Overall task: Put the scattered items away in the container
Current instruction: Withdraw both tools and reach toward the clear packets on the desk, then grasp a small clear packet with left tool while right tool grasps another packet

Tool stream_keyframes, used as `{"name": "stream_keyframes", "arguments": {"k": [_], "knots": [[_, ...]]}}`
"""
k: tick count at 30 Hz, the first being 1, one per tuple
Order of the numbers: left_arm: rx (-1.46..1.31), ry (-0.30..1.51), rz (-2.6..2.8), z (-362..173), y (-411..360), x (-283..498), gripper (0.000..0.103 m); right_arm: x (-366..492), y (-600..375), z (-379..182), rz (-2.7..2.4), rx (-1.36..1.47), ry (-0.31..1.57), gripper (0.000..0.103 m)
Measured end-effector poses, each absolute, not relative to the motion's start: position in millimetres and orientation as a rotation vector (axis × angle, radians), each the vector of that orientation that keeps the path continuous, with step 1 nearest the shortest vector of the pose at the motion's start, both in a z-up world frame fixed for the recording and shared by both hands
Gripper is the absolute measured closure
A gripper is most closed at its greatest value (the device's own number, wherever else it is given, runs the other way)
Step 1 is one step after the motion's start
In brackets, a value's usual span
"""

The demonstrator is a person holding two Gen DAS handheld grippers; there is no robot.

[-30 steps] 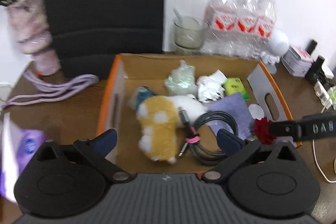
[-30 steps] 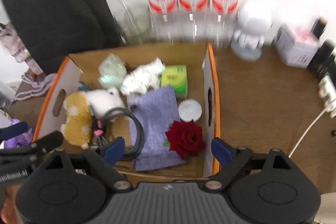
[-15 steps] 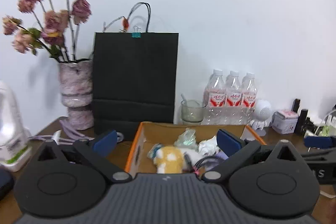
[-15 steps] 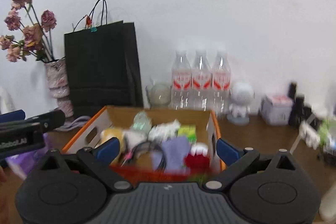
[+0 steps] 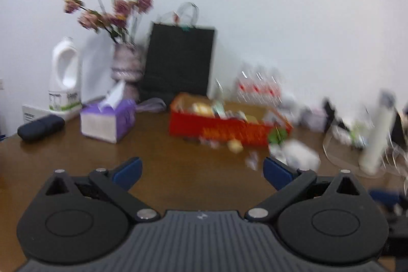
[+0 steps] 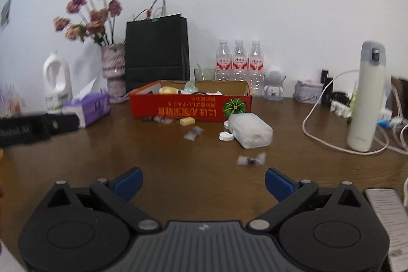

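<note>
Red box (image 6: 178,110), three water bottles (image 6: 238,60)

Three water bottles (image 6: 238,60); one box (image 6: 190,106)

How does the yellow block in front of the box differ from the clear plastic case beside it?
The yellow block is small, solid and opaque; the clear plastic case is much larger, frosted and see-through. The block lies close to the red box; the case sits further right. Both lie loose on the table.

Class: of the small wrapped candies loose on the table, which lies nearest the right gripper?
The clear-wrapped candy lying alone, nearer the camera than the white plastic packet; the others sit back by the red box.
</note>
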State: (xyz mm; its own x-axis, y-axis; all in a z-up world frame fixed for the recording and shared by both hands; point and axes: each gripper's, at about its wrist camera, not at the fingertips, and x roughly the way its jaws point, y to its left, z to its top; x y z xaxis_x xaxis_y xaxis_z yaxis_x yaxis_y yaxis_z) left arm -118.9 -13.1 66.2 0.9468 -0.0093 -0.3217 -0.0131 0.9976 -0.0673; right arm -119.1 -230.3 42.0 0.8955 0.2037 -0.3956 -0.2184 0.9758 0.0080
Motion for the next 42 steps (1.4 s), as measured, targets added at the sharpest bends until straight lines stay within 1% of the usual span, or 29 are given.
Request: {"name": "stream_keyframes", "arguments": {"k": [6, 10, 12, 13, 16, 17, 18, 19, 21, 24, 28, 31, 35, 36, 37, 38, 40, 42], "knots": [[-0.079, 0.36, 0.009, 63, -14, -105, 0.0, -100, -241, 43, 0.233, 0.022, 0.413, 0.0], [-0.06, 0.408, -0.035, 56, -18, -82, 0.0, -62, -247, 41, 0.164, 0.021, 0.479, 0.0], [-0.065, 0.431, -0.081, 54, -19, -60, 0.001, -35, -253, 41, 0.147, 0.025, 0.5, 0.005], [-0.061, 0.445, -0.099, 53, -21, -46, 0.003, -23, -256, 39, 0.138, 0.022, 0.505, 0.005], [-0.032, 0.486, -0.164, 52, -33, -4, 0.014, 19, -261, 35, 0.117, 0.0, 0.564, 0.012], [-0.028, 0.493, -0.185, 51, -38, 9, 0.02, 29, -263, 32, 0.109, 0.005, 0.588, 0.018], [-0.026, 0.502, -0.212, 50, -42, 22, 0.024, 36, -265, 30, 0.102, 0.014, 0.607, 0.022], [-0.023, 0.509, -0.232, 48, -46, 35, 0.026, 42, -267, 27, 0.1, 0.024, 0.619, 0.022], [-0.001, 0.533, -0.264, 41, -58, 60, 0.038, 49, -270, 24, 0.099, 0.035, 0.619, 0.023], [0.033, 0.588, -0.312, 30, -74, 98, 0.047, 64, -270, 26, 0.098, 0.016, 0.608, 0.024], [0.037, 0.638, -0.331, 16, -85, 131, 0.05, 88, -268, 26, 0.094, -0.013, 0.612, 0.023], [0.018, 0.659, -0.346, 12, -88, 145, 0.055, 99, -269, 22, 0.094, -0.007, 0.645, 0.023], [0.004, 0.686, -0.348, 6, -86, 151, 0.067, 82, -268, 21, 0.103, -0.022, 0.678, 0.023], [0.003, 0.678, -0.345, 5, -85, 151, 0.072, 74, -268, 21, 0.118, -0.024, 0.673, 0.023], [0.005, 0.671, -0.339, 4, -84, 150, 0.074, 66, -269, 21, 0.127, -0.021, 0.672, 0.024], [0.009, 0.668, -0.336, 4, -84, 150, 0.081, 61, -269, 20, 0.126, -0.015, 0.674, 0.024], [0.014, 0.662, -0.343, 4, -83, 149, 0.081, 53, -268, 17, 0.135, -0.005, 0.681, 0.031], [0.017, 0.661, -0.349, 4, -83, 147, 0.083, 51, -265, 13, 0.141, -0.015, 0.688, 0.049]]}}
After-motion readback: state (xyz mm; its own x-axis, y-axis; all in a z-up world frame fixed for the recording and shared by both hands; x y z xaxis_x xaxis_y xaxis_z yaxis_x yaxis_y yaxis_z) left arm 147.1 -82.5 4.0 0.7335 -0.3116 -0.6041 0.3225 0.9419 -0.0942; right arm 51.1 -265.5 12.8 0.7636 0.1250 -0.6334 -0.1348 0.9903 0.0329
